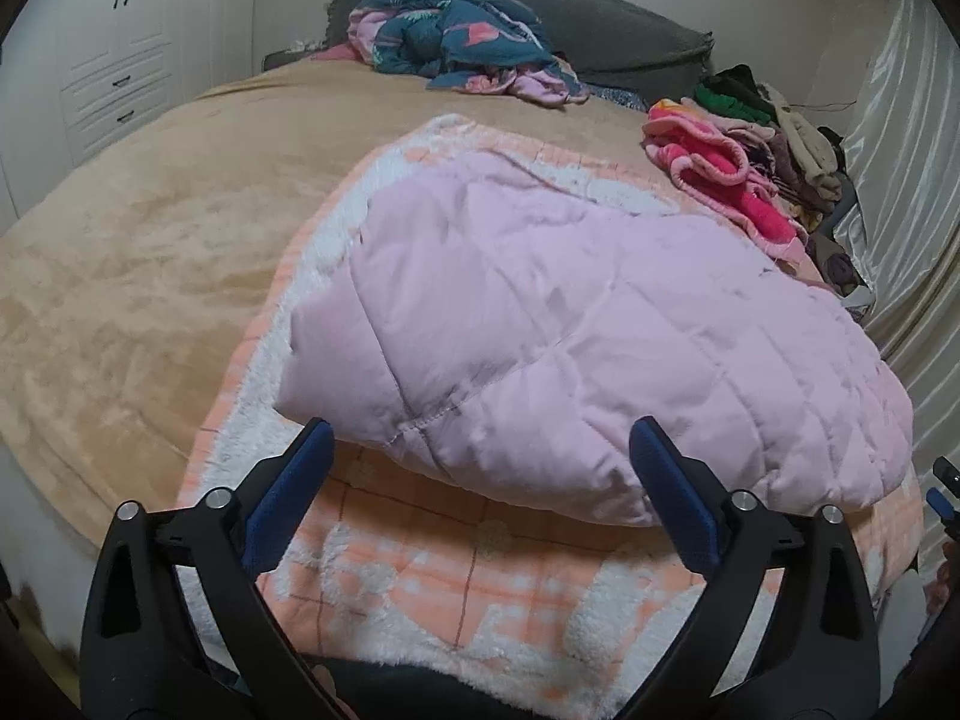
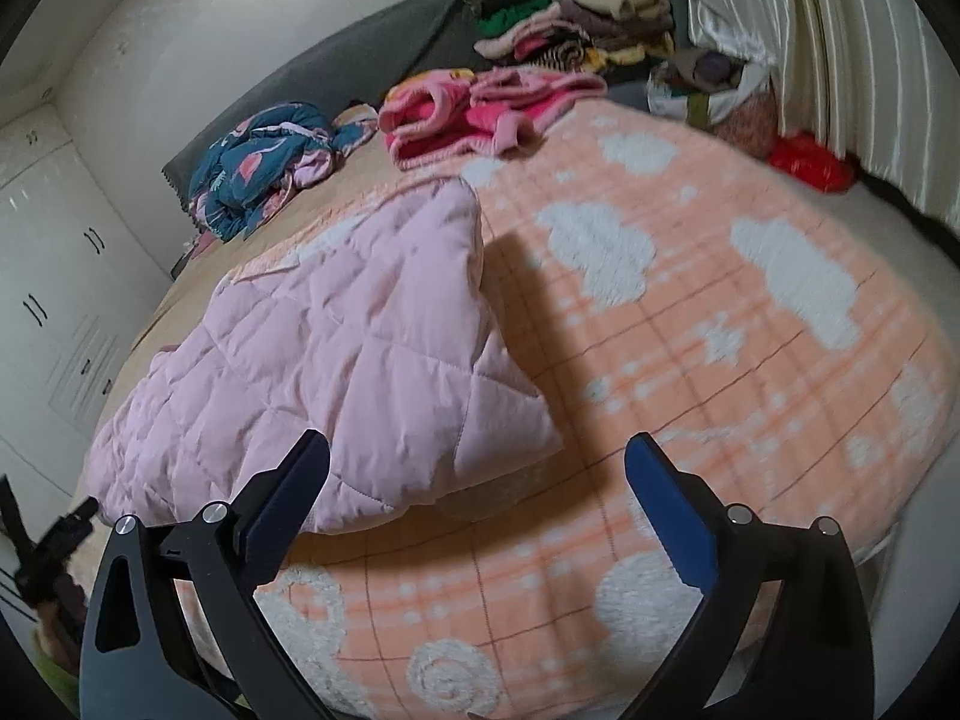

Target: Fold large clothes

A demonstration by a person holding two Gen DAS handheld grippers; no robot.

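Pink quilted garment (image 1: 570, 324) lies folded on an orange fleece blanket (image 1: 480, 588) spread over the bed (image 1: 120, 252). Left hand-held gripper (image 1: 480, 450): jaws wide apart, holding nothing, poised at the garment's near edge. Right hand-held gripper (image 2: 477, 462): jaws wide apart, empty, near the garment's corner. Clothes pile (image 2: 570, 18) sits by the headboard (image 1: 600, 18).

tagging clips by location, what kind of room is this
Most likely a home bedroom: a bed with a grey headboard, white built-in wardrobes, and piles of clothes by the curtain. A pink quilted garment lies on it.
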